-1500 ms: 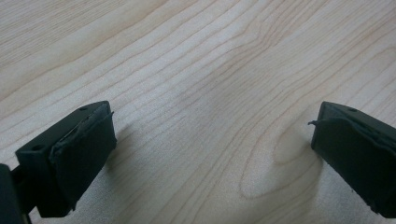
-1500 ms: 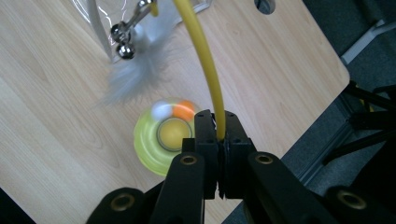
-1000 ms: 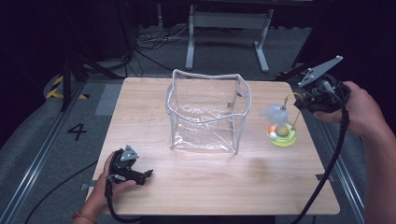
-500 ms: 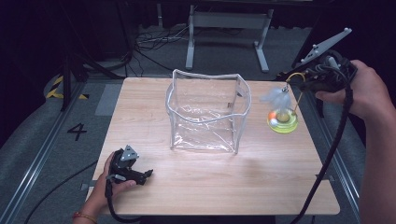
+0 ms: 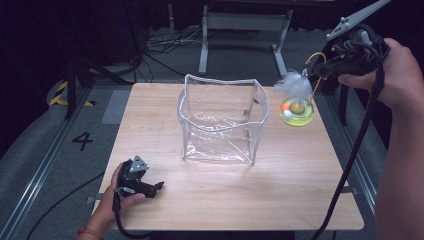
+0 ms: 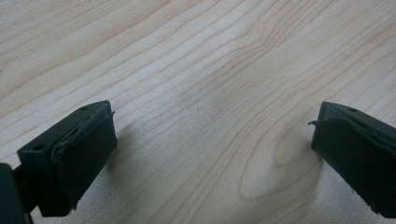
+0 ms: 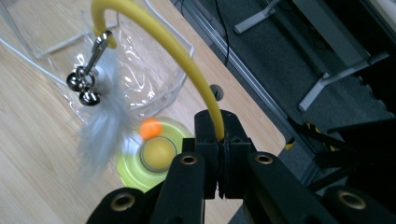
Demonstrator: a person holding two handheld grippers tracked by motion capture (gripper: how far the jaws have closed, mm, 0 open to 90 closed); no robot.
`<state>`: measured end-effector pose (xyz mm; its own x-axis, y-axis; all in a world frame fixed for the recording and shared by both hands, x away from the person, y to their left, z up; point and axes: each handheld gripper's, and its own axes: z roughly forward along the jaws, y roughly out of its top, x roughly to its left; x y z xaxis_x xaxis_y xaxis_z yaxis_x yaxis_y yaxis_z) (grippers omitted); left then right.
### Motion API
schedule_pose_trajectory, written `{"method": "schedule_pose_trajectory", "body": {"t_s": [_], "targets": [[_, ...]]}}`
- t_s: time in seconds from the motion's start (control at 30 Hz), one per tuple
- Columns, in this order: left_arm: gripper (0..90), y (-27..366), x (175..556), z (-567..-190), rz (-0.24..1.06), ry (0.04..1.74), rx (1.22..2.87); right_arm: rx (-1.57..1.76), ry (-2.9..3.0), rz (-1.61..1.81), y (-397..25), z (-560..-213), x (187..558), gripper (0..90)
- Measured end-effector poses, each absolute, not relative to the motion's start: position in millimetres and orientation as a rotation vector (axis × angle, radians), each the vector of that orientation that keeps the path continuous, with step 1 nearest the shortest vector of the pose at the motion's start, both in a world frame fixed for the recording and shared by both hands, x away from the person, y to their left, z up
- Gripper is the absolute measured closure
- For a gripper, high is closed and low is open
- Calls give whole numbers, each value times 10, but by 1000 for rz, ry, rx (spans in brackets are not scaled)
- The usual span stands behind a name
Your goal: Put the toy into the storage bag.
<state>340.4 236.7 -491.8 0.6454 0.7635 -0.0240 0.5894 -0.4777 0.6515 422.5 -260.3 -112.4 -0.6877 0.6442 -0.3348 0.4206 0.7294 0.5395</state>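
While the right gripper hangs in the air past the table's 2 o'clock corner, its jaws are pressed tight on the end of a bendy yellow wand. In the right gripper view the wand comes up out of the closed jaws and curls over toward 11 o'clock, so its long line is a hook shape. Two little silver bells and a grey feather dangle from its tip. The feather hangs down in front of a round green toy base with a yellow ball in the middle and an orange ball beside it.

The left gripper rests low at the table's 7 o'clock side. Its jaws are spread wide apart, with bare wooden table between them, and they hold nothing.

Since a second ago the right hand has lifted up and away toward 1 o'clock, and the green base has come up from the table with it. The left gripper has not moved.

A clear plastic bag stands open in the middle of the table, just to the 9 o'clock side of the toy
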Motion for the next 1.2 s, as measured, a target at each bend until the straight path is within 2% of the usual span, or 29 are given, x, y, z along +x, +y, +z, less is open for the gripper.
{"method": "schedule_pose_trajectory", "body": {"t_s": [0.6, 1.2], "targets": [[4, 2367, 3400, -4916, 355, 1054, 2231, 714, 2455, 565, -2054, -896, 4349, 881], [5, 2369, 3402, -4915, 362, 1050, 2233, 644, 2506, 583, -1554, -1019, 4565, 881]]}}
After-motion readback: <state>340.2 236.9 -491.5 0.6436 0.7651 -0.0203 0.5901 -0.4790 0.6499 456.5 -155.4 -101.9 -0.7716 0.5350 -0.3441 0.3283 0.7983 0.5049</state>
